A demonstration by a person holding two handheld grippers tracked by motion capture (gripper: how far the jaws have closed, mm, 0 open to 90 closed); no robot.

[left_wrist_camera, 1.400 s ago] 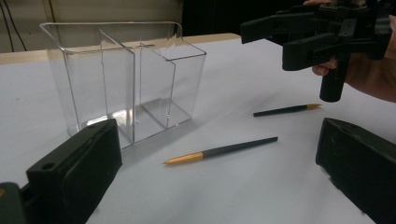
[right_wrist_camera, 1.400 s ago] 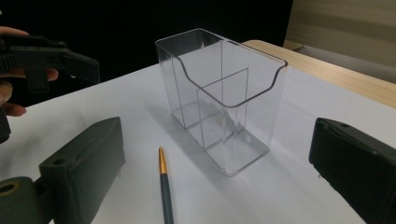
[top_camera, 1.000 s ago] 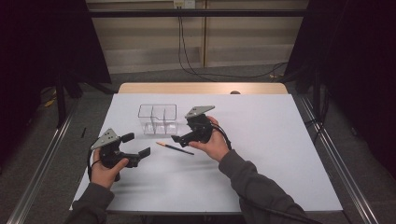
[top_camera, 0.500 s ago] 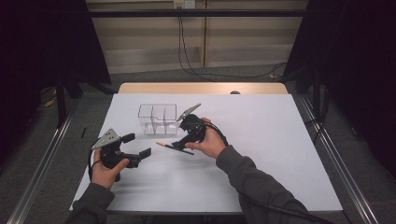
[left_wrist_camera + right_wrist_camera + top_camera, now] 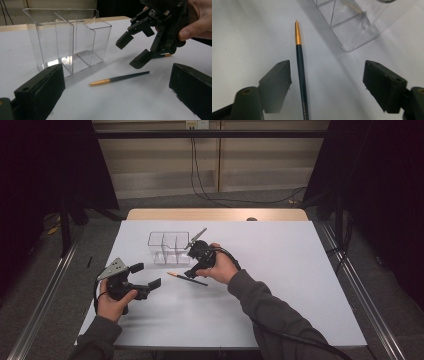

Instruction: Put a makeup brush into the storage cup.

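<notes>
A dark pen [image 5: 187, 278] with a gold tip lies flat on the white table [image 5: 300, 285], just in front of a clear three-compartment holder [image 5: 168, 247]. My right gripper [image 5: 192, 265] points down over the pen's near end. In the right gripper view the pen [image 5: 300, 65] lies between the jaws, close to the left fingertip [image 5: 278, 80], and neither pad touches it. These jaws have just been closing and still stand apart. My left gripper [image 5: 146, 275] rests open at the front left, facing the pen [image 5: 120, 78], the holder [image 5: 67, 40] and the right gripper [image 5: 132, 50].
A wooden strip [image 5: 215, 214] borders the table's far edge. Metal rails [image 5: 47, 285] run along both sides of the table. Cables hang on the back wall [image 5: 200, 170]. White tabletop spreads to the right of the hands.
The right gripper has tipped nose-down and shifted slightly left over the pen. The left gripper has stayed where it was.
</notes>
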